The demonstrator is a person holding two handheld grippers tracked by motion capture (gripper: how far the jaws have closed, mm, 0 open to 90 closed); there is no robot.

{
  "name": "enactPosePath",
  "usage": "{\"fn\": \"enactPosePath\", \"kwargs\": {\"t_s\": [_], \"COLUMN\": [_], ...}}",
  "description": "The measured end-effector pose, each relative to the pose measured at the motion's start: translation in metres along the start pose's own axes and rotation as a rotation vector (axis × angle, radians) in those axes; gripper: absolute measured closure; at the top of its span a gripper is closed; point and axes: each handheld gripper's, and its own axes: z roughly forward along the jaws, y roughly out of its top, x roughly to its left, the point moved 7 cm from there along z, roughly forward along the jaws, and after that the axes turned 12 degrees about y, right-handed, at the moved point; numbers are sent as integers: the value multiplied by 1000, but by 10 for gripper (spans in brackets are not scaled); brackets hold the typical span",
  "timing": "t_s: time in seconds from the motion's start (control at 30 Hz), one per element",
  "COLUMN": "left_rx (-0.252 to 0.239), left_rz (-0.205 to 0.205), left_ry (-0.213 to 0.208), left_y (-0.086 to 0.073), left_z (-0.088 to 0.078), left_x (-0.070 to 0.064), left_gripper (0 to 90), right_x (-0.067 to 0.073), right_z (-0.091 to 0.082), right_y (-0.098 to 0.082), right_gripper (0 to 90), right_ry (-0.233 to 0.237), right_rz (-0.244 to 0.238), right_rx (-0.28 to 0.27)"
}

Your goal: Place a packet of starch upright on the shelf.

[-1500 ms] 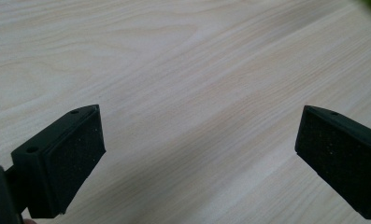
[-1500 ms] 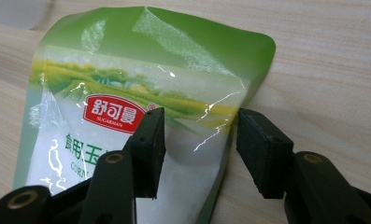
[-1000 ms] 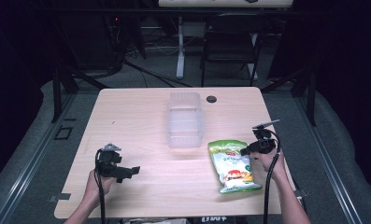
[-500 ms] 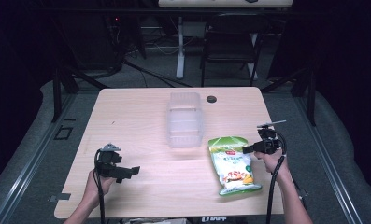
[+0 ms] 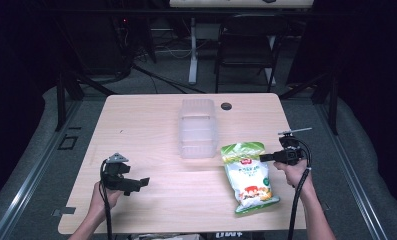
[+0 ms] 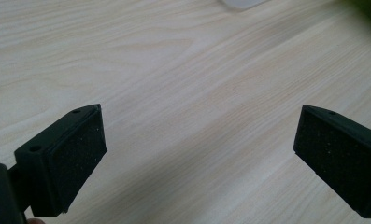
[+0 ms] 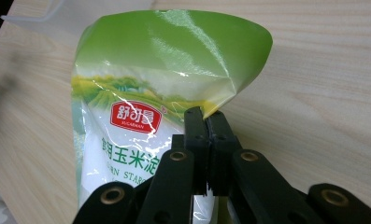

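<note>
A green and white bag (image 5: 246,175) with a red label lies on the right side of the wooden table (image 5: 151,130). In the right gripper view the bag (image 7: 141,93) fills the upper left, and my right gripper (image 7: 205,114) is shut on its right edge, just below the green top. From above, the right gripper (image 5: 265,157) sits at the bag's upper right corner. My left gripper (image 5: 136,182) rests near the front left of the table. Its jaws (image 6: 197,140) stand wide open over bare wood with nothing between them.
A clear plastic container (image 5: 198,127) stands at the middle of the table, just left of the bag's top. A small black round fitting (image 5: 226,106) sits near the far edge. A chair (image 5: 246,45) stands behind the table.
My right gripper has shifted a little to the right and up at the bag's upper right corner. The left gripper has stayed put.
</note>
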Motion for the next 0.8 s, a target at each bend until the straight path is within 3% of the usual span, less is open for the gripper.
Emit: {"fn": "enactPosePath", "kwargs": {"t_s": [0.37, 0.8], "left_rx": [-22, -26], "left_rz": [10, 22], "left_ry": [-10, -18], "left_y": [1, 2], "left_z": [-1, -2], "left_x": [-1, -2], "left_gripper": [17, 15], "right_x": [17, 49], "right_z": [-16, -27], "right_y": [5, 11], "right_gripper": [900, 900], "right_ry": [22, 42], "right_rz": [-35, -120], "right_rx": [-32, -53]}}
